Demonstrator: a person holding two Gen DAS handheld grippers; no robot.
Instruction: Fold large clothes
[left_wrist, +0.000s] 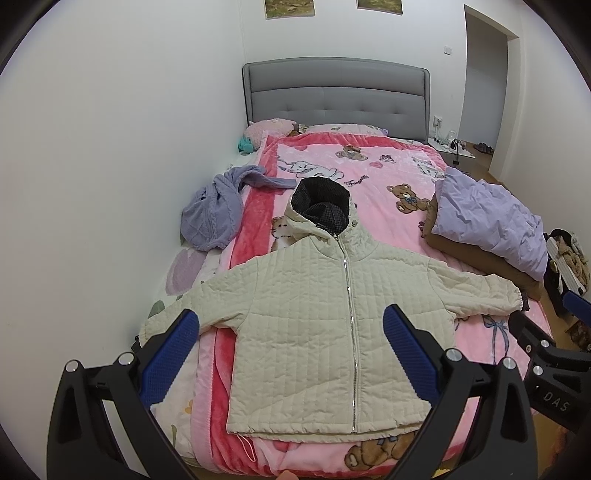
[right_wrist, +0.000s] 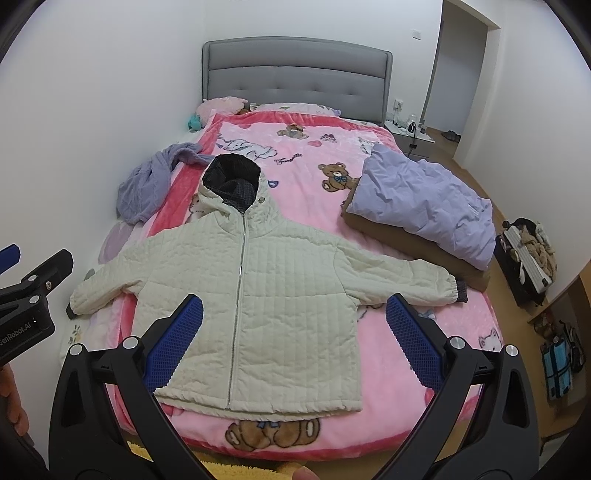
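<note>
A cream quilted hooded jacket (left_wrist: 314, 317) lies flat, front up and zipped, on the pink blanket (left_wrist: 373, 184), sleeves spread to both sides, dark-lined hood pointing to the headboard. It also shows in the right wrist view (right_wrist: 280, 295). My left gripper (left_wrist: 291, 332) is open and empty, held above the jacket's lower half. My right gripper (right_wrist: 295, 321) is open and empty, held above the jacket's lower right part. The right gripper's body shows at the right edge of the left wrist view (left_wrist: 546, 362).
A crumpled lilac knit garment (left_wrist: 214, 210) lies at the bed's left edge. A folded lilac and brown duvet (left_wrist: 491, 229) lies at the right side. A grey headboard (left_wrist: 336, 92), pillows, a nightstand (right_wrist: 410, 136) and bags on the floor (right_wrist: 528, 258) are around.
</note>
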